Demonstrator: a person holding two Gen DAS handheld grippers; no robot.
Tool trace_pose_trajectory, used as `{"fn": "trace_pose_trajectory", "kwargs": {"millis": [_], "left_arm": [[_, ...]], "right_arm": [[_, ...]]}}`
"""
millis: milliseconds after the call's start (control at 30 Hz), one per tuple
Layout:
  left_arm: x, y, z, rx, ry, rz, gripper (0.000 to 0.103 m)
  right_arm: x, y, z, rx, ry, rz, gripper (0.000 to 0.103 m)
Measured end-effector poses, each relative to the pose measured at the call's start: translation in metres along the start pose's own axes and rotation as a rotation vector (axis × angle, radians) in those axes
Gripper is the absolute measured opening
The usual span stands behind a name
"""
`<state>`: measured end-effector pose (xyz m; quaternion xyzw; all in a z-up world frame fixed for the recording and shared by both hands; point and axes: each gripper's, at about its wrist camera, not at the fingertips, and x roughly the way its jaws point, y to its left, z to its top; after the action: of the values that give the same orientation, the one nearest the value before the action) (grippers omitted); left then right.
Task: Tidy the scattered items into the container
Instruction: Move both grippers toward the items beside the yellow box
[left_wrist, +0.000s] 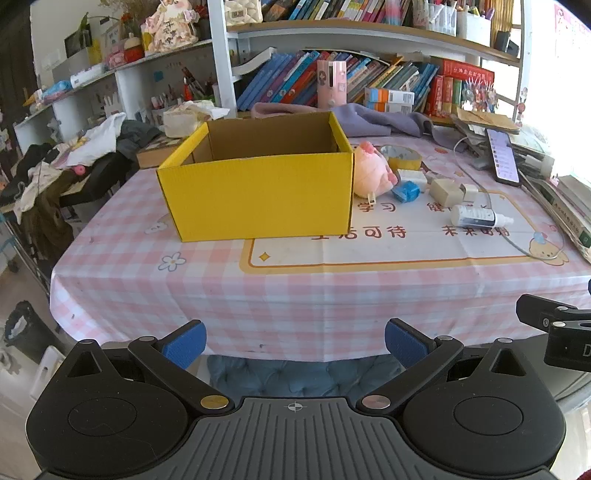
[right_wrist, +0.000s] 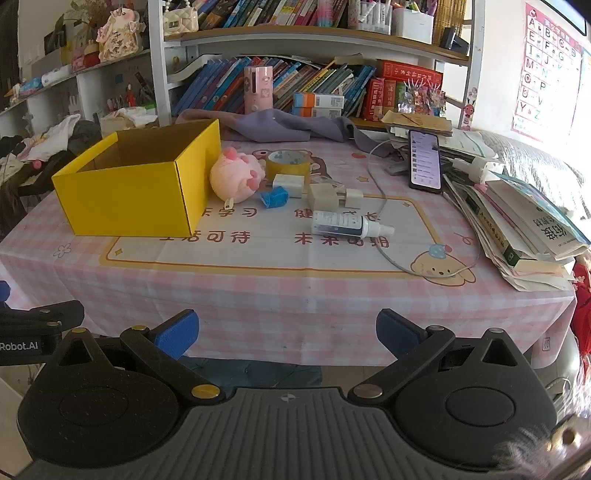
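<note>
Table (right_wrist: 258, 295), covered in a pink-and-white checked cloth with a cartoon study mat printed on it, carried everything. I held both tools back off its near edge, so nothing had been reached yet.

Open yellow corrugated cardboard box (right_wrist: 129, 199) stood on the left half of the cloth, flaps down, mouth upward. It looked empty as far as I could see into it. That put the container on my left gripper's side and the loose items on the right.

Round pink plush toy (right_wrist: 236, 177) leaned against the box's right wall. Roll of yellow tape (right_wrist: 288, 162) lay flat behind it. White spray bottle with a dark label (right_wrist: 347, 225) lay on its side nearest me, apart from the others, probably the easiest first pick. Two cream plug adapters (right_wrist: 328, 197) sat joined together beside a white charger block (right_wrist: 288, 183). Crumpled blue wrapper (right_wrist: 275, 196) lay just in front of the charger block.

Left gripper (left_wrist: 293, 343): blue pads spread wide, nothing between them. Right gripper (right_wrist: 286, 334): same, wide apart and empty.

All items were outside the box; task judged not started.
</note>
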<state>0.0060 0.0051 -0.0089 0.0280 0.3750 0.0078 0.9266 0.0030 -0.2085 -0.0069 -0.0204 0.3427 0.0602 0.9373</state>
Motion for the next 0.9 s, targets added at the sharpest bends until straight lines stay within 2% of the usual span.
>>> {"fn": "trace_pose_trajectory", "kwargs": {"millis": [533,900], "left_arm": [[0.008,0.006,0.006,-0.005,0.01,-0.018,0.103],[0.013,-0.006,0.011,0.046,0.009,-0.079,0.103]], "right_arm": [[0.008,0.012,0.005,-0.029,0.013,-0.008,0.103],[0.012,0.005,0.006,-0.015,0.018,-0.026,0.103]]}}
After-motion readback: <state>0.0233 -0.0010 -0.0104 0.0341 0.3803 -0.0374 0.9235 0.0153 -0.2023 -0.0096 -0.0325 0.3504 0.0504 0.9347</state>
